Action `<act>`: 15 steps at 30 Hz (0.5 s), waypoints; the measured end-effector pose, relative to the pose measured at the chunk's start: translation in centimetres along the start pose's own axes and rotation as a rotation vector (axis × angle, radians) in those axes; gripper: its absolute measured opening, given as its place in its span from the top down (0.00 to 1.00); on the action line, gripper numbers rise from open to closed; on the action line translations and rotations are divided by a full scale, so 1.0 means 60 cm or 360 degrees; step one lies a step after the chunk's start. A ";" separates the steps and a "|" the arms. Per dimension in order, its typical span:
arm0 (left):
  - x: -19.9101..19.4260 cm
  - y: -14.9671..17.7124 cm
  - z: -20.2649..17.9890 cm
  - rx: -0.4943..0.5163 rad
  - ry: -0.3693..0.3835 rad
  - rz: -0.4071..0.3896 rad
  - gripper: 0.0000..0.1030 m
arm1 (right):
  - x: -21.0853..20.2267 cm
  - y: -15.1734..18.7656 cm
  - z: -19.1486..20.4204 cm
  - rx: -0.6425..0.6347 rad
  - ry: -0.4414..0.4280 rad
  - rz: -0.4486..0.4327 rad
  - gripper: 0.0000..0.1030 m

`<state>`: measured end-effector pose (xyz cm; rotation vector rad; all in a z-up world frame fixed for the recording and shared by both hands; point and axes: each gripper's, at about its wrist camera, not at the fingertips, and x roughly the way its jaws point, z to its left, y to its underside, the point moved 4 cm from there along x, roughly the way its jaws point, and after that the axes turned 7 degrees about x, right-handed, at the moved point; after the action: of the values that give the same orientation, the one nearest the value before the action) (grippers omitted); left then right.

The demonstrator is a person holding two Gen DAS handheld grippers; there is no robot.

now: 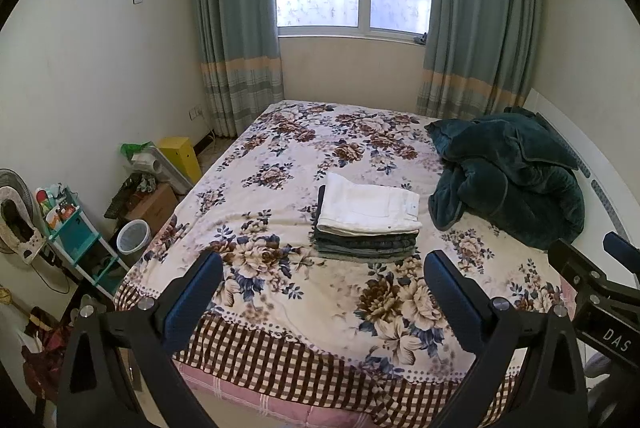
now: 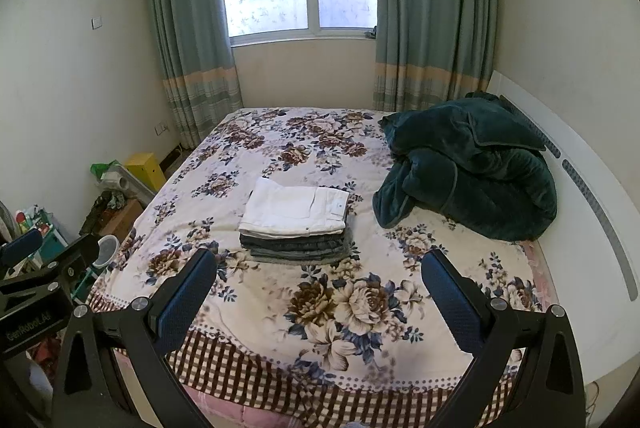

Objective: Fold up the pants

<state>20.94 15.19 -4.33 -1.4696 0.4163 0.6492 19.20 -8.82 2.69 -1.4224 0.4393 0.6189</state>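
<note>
A stack of folded pants (image 1: 366,224) is seen on the flowered bed (image 1: 280,300), a white pair on top of darker ones, near the middle and just beside a heaped green blanket (image 1: 508,180) (pushed toward the headboard, presumably to free folding room). The left tongs (image 1: 322,302) and the right tongs (image 2: 320,298) are held spread apart and empty above the bed's near edge, well short of the stack. The folding is judged finished.

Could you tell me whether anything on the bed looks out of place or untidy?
Only the dark green blanket, crumpled in a heap by the headboard. The stack of folded pants sits square, white pair on top.
</note>
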 end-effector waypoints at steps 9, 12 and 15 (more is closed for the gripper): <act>-0.003 0.001 0.001 0.0003 -0.0005 -0.0005 0.00 | 0.000 0.000 0.000 0.0000 -0.0003 0.0002 0.00; -0.004 0.001 0.001 -0.0002 -0.0005 -0.0004 0.00 | -0.001 0.005 0.002 -0.0004 -0.0005 0.0007 0.00; -0.006 0.001 0.001 0.0004 -0.0009 -0.0004 0.00 | 0.000 0.011 0.008 -0.0012 -0.0010 0.0009 0.00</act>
<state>20.60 15.19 -4.14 -1.4656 0.4104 0.6504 18.74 -8.33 2.25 -1.4267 0.4365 0.6298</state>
